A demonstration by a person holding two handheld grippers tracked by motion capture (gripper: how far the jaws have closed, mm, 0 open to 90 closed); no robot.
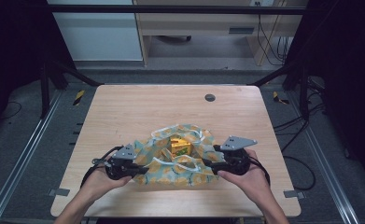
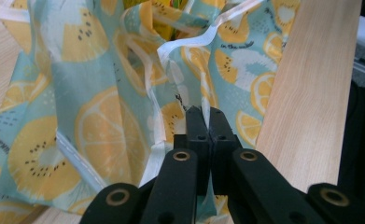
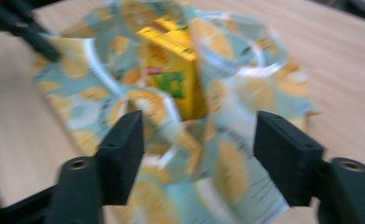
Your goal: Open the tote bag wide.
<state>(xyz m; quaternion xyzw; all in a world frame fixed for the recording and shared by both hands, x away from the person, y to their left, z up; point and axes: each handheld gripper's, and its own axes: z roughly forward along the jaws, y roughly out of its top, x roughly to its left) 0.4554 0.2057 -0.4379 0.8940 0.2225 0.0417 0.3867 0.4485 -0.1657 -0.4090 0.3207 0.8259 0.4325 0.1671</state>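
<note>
Near the front edge of the wooden table point(image 1: 124, 102), two hands hold the grippers on either side of a bag point(image 1: 171, 168) printed with lemon and kiwi slices. At the bag's left side, the left gripper point(image 2: 202, 114) has its jaws pressed together on a fold of the cloth beside a white drawstring point(image 2: 194, 44). At the bag's right side, the right gripper point(image 3: 199, 140) stands with jaws wide apart over the cloth, gripping nothing. Inside the open bag stands a yellow carton point(image 3: 171, 70). Farther back, a small dark round cap point(image 1: 210, 97) sits in the tabletop.
</note>
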